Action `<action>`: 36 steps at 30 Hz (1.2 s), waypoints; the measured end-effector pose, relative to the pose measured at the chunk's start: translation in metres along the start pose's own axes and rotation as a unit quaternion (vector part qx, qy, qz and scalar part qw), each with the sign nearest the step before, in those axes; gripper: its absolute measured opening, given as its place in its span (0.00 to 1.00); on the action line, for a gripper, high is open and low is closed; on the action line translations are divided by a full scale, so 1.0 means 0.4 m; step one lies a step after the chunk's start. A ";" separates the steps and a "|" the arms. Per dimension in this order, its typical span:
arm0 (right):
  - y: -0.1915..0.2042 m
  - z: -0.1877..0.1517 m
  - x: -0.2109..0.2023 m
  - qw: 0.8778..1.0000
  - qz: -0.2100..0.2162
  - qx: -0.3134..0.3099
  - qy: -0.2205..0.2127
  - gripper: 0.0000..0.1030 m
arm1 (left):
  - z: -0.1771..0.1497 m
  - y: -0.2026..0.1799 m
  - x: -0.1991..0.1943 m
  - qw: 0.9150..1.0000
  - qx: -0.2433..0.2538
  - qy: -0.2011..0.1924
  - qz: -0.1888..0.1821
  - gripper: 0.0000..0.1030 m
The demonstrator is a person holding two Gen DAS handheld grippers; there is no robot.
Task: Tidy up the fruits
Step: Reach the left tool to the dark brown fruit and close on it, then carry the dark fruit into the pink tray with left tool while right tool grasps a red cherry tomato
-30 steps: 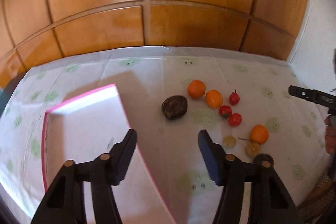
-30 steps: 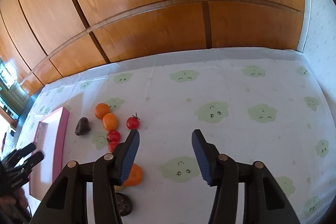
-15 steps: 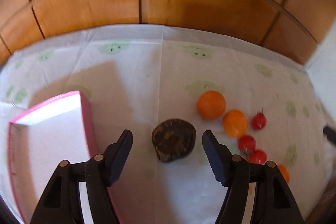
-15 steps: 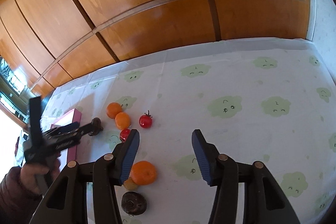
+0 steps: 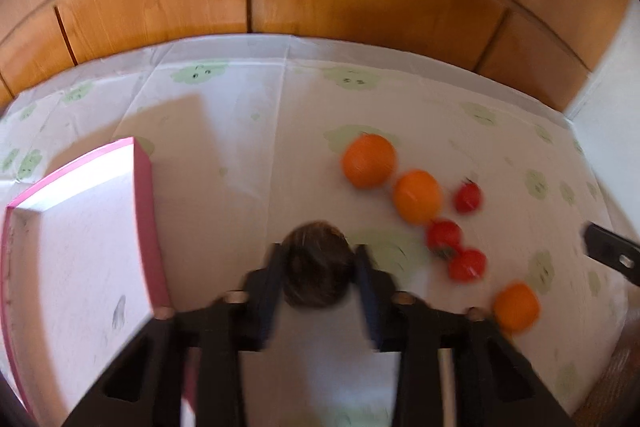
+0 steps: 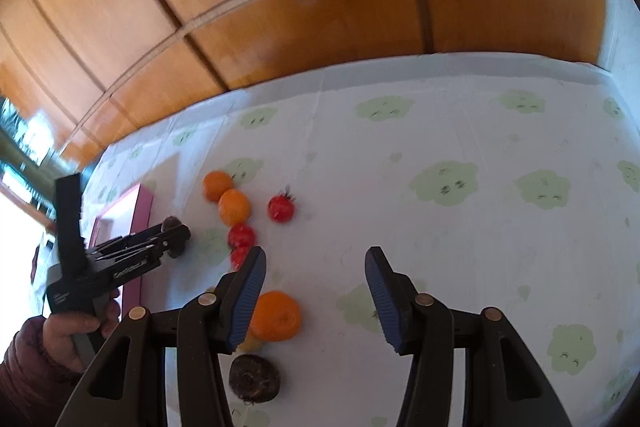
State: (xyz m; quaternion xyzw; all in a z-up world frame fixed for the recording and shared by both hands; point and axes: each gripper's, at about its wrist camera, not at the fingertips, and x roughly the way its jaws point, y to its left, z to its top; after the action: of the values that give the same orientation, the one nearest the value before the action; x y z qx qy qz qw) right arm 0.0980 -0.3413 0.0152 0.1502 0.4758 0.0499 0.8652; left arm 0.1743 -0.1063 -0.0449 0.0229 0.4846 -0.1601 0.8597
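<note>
My left gripper [image 5: 319, 255] is shut on a dark brown round fruit [image 5: 316, 267] that rests on the tablecloth just right of the pink tray [image 5: 144, 195]. From the right wrist view the same gripper [image 6: 176, 231] holds that fruit [image 6: 172, 223] beside the tray [image 6: 142, 211]. My right gripper [image 6: 316, 267] hovers over the cloth with its jaws closing and nothing between them. An orange [image 6: 276, 315] lies just below its left finger, with a second dark fruit [image 6: 254, 379] nearer still. Two oranges [image 5: 369, 160] [image 5: 417, 195] and three cherry tomatoes [image 5: 444, 234] lie to the right.
A wooden panelled wall borders the far side of the table. The white cloth [image 6: 440, 131] with green cloud prints stretches to the right of the fruit. A person's hand [image 6: 80, 327] in a dark red sleeve holds the left gripper. A small yellowish fruit [image 6: 250, 343] lies by the near orange.
My left gripper moved right and down from over the tray to the dark fruit and shut on it. My right gripper narrowed slightly and shifted a little toward the near orange.
</note>
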 end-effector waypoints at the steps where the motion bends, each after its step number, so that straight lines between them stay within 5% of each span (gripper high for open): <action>1: 0.009 -0.004 0.007 1.000 0.003 -0.009 0.006 0.47 | -0.016 -0.009 -0.018 1.000 0.009 -0.006 -0.001 0.26; 9: 0.092 -0.040 0.035 0.996 0.033 -0.081 0.031 0.43 | -0.076 -0.044 -0.079 0.998 0.046 -0.020 -0.035 0.25; 13: 0.102 -0.047 0.038 0.996 0.030 -0.082 0.035 0.43 | -0.063 -0.006 -0.099 0.999 0.033 -0.031 -0.029 0.61; 24: 0.095 -0.030 0.032 0.996 0.037 -0.071 0.028 0.43 | 0.017 0.003 -0.020 0.999 0.039 0.008 -0.029 0.73; 29: 0.098 -0.030 0.031 0.996 0.039 -0.074 0.026 0.43 | 0.035 -0.006 0.056 0.999 0.035 0.040 -0.009 0.73; 33: 0.094 -0.028 0.030 0.997 0.036 -0.070 0.022 0.43 | 0.025 -0.002 0.080 0.998 0.034 0.047 -0.001 0.50; 36: 0.091 -0.027 0.031 0.997 0.031 -0.068 0.020 0.43 | 0.008 -0.003 0.064 0.999 0.030 0.040 -0.018 0.49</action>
State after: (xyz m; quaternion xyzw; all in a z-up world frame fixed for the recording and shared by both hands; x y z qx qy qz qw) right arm 0.0978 -0.3016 0.0109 0.1050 0.4836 0.1118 0.8617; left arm 0.1888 -0.1147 -0.0646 0.0460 0.5137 -0.1885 0.8358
